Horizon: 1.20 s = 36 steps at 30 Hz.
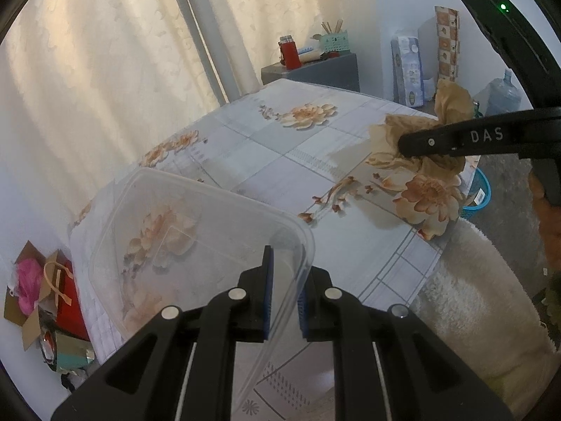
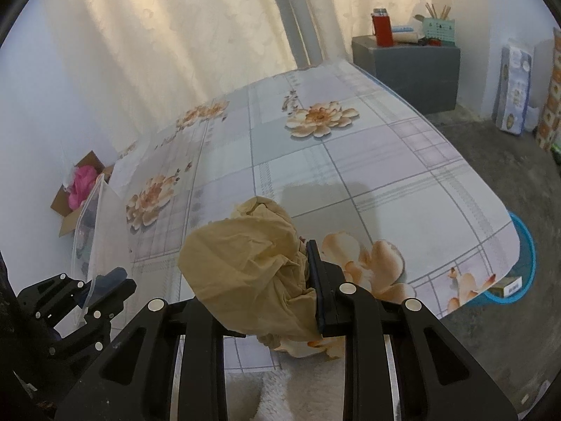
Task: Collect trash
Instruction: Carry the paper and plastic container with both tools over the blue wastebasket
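Floral tablecloth (image 2: 368,161) looks bare; our right gripper (image 2: 280,280) is clamped on the crumpled tan paper (image 2: 245,266), left gripper (image 1: 283,298) pinching the clear tub (image 1: 196,231) wall at near left; paper not yet in tub.

Clear plastic container (image 1: 196,245), crumpled paper (image 2: 252,273)

Right gripper (image 2: 277,280) squeezes crumpled tan paper (image 2: 245,273) above flowery tablecloth (image 2: 368,161). Left gripper (image 2: 101,287) pinches clear plastic container (image 2: 93,231) nearby.
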Each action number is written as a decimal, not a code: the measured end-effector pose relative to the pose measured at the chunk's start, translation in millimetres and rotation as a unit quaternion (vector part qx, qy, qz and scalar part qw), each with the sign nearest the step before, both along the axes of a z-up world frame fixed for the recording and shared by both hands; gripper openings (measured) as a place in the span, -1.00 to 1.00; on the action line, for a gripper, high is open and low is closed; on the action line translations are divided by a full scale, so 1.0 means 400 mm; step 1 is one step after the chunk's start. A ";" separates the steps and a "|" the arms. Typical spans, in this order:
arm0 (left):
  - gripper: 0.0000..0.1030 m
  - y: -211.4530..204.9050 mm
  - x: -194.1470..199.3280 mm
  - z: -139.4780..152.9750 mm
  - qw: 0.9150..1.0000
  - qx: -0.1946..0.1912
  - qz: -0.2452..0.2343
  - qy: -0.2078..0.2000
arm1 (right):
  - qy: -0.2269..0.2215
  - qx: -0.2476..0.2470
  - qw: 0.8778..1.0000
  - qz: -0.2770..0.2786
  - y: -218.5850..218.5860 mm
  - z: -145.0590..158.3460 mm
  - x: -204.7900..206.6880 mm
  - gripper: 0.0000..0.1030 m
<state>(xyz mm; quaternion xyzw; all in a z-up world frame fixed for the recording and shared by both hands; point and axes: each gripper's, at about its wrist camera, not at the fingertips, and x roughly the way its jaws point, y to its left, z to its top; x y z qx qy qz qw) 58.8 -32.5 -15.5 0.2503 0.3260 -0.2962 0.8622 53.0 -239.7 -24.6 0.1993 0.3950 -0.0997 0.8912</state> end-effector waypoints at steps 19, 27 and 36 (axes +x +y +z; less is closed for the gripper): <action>-0.78 -0.142 -0.064 0.043 0.997 0.016 -0.069 -0.042 | -0.035 0.016 0.997 -0.065 -0.124 0.021 -0.146 -0.55; -0.78 -0.261 -0.084 0.083 0.989 0.008 -0.132 -0.064 | -0.042 0.012 0.990 -0.132 -0.242 0.039 -0.252 -0.55; -0.78 -0.453 -0.092 0.142 0.971 -0.009 -0.223 -0.081 | -0.043 -0.017 0.973 -0.227 -0.421 0.065 -0.376 -0.55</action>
